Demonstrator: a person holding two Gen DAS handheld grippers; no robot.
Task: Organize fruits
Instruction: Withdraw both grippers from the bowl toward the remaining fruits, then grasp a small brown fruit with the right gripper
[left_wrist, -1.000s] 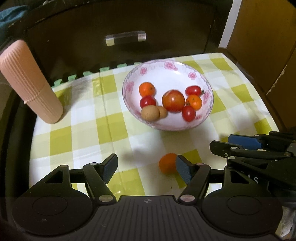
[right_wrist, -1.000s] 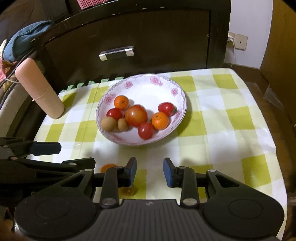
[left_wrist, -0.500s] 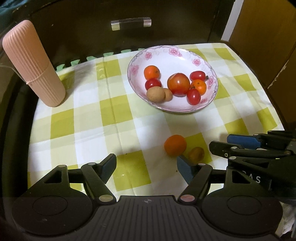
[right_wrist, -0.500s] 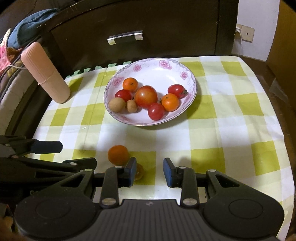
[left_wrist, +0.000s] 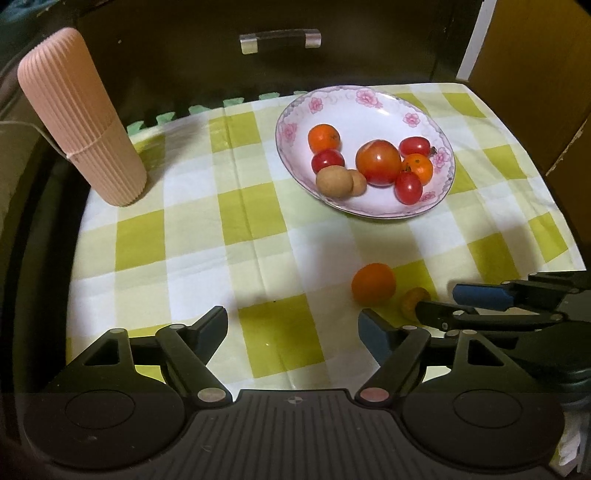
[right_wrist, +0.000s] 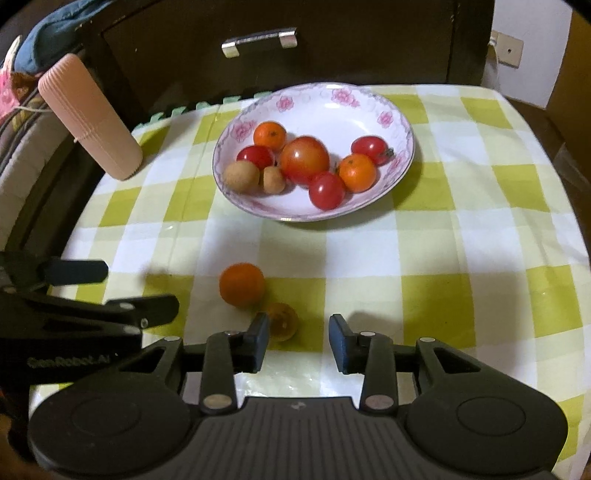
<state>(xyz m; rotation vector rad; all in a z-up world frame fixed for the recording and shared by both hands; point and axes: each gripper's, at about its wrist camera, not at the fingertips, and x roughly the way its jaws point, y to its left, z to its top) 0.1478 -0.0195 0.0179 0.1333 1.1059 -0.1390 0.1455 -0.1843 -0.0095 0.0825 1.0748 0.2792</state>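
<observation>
A floral white bowl (left_wrist: 369, 107) (right_wrist: 332, 110) holds several fruits: a large tomato (left_wrist: 378, 162), small tomatoes, small oranges and two brown longans. A loose orange (left_wrist: 373, 283) (right_wrist: 242, 284) and a small yellow-brown fruit (left_wrist: 413, 301) (right_wrist: 282, 321) lie on the checked cloth in front of the bowl. My left gripper (left_wrist: 293, 328) is open and empty, the orange just beyond its right finger. My right gripper (right_wrist: 299, 341) is open and empty, the small fruit just inside its left finger.
A ribbed pink cylinder (left_wrist: 79, 114) (right_wrist: 90, 116) stands at the cloth's far left corner. A dark drawer front with a metal handle (left_wrist: 279, 38) rises behind the table. The yellow-checked tablecloth (right_wrist: 461, 229) ends at table edges left and right.
Both grippers have pulled back and risen from the bowl, so the bowl looks farther off. The loose orange and small fruit have come into full view near the fingers.
</observation>
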